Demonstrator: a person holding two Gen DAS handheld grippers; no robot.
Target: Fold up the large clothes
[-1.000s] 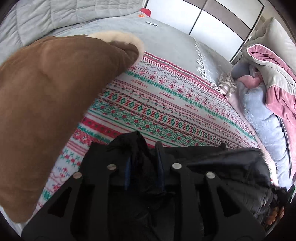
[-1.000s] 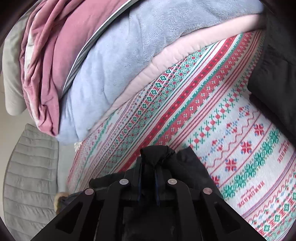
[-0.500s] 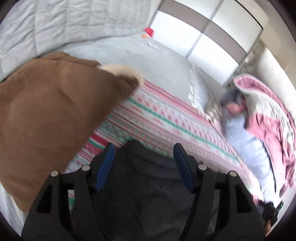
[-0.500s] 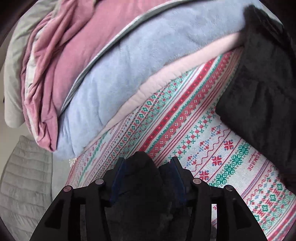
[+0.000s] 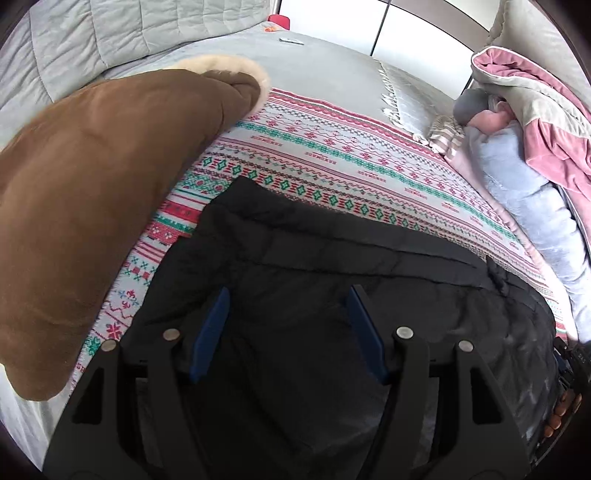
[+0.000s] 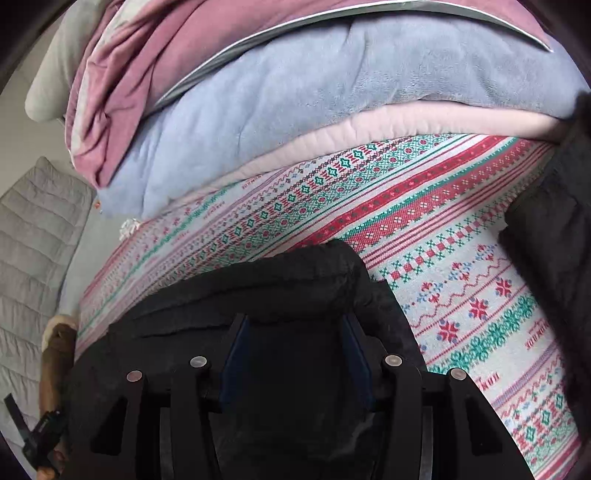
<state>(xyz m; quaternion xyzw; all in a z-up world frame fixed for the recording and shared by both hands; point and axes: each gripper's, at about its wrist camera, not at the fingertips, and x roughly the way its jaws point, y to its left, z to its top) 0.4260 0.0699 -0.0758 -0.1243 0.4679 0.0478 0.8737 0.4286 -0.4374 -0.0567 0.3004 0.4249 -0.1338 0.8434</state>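
A black quilted jacket [image 5: 332,258] lies folded on a patterned red, green and white blanket [image 5: 332,155] on the bed. My left gripper [image 5: 289,291] hovers over the jacket's left part, open, its blue pads [image 5: 210,332] wide apart with flat fabric below them. In the right wrist view the jacket's rolled edge [image 6: 295,277] lies just ahead of my right gripper [image 6: 293,319]. That gripper is open too, with black cloth lying loose under and between its pads [image 6: 232,350].
A brown fleece-trimmed coat [image 5: 92,184] lies to the left of the jacket. Stacked pink, blue and grey blankets [image 6: 295,92] line the far side of the bed. Another dark garment [image 6: 554,221] sits at the right. A grey quilted headboard [image 5: 147,33] and white wardrobe doors stand behind.
Both grippers were shut on bunched black jacket fabric and have let go and opened. The jacket now lies flatter on the blanket, and both hands have drawn back a little.
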